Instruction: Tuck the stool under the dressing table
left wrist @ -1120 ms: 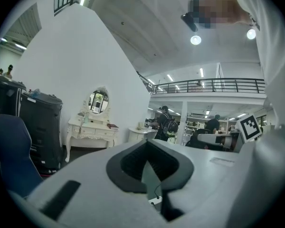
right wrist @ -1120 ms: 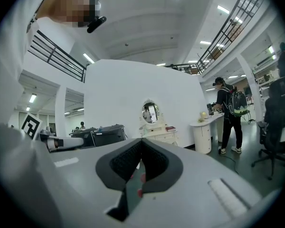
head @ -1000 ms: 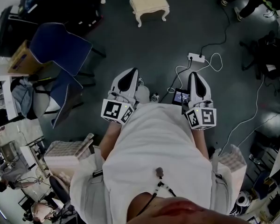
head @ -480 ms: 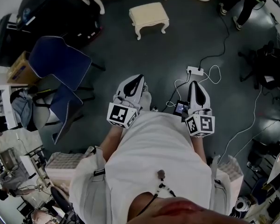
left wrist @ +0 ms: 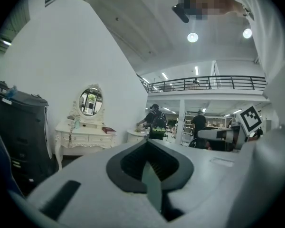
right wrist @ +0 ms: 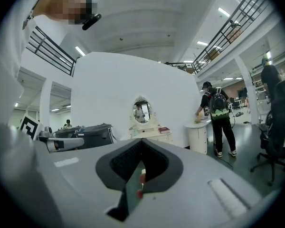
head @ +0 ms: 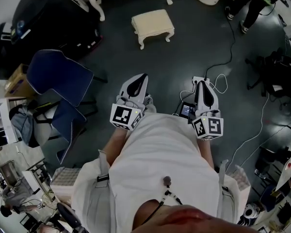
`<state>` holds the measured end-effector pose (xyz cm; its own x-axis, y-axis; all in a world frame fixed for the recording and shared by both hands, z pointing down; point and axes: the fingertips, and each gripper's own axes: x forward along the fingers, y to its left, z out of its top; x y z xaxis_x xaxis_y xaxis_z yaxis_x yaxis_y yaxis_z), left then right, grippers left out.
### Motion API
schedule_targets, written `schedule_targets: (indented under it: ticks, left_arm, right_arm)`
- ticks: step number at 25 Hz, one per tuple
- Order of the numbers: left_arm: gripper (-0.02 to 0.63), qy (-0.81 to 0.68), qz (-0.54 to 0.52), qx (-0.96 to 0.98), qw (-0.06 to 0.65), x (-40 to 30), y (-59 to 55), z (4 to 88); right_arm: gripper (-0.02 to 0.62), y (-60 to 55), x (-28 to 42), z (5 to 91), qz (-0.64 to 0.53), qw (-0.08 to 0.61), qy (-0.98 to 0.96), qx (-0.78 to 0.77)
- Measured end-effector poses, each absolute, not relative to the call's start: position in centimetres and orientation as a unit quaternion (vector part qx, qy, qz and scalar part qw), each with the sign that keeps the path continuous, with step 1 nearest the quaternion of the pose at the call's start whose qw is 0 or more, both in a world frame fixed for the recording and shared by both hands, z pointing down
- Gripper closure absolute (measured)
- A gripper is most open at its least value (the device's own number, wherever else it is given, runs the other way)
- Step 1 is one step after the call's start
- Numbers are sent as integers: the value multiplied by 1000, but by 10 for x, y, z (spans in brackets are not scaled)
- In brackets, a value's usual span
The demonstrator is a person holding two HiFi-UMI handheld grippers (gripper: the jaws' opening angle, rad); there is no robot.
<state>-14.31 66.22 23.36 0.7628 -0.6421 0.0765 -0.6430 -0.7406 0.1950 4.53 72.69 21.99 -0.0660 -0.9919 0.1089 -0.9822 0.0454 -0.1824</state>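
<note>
Approach step: the stool (head: 153,24) is far ahead, untouched.
Left gripper (head: 140,79) and right gripper (head: 202,85) are closed, empty; next, reach the stool and push it under the far dressing table (left wrist: 80,137).

A lab hall, with mezzanine railing (left wrist: 213,82), office chairs (head: 60,76) and dressing table (left wrist: 83,134).

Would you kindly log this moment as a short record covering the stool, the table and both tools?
stool: upright, out in the open ahead of the person, untouched
table: beyond the stool, with an oval mirror on top
left tool: shut, empty, well short of the stool
right tool: shut, empty, well short of the stool
task status: stool not yet tucked under the table
</note>
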Motion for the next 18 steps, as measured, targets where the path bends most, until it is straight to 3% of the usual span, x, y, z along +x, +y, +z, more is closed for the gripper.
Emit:
schedule_targets:
  ticks: [18]
  left_arm:
    - [598, -401, 12, 909, 109, -145, 564, 242]
  right_arm:
    - [588, 626, 65, 228, -123, 36, 733, -668]
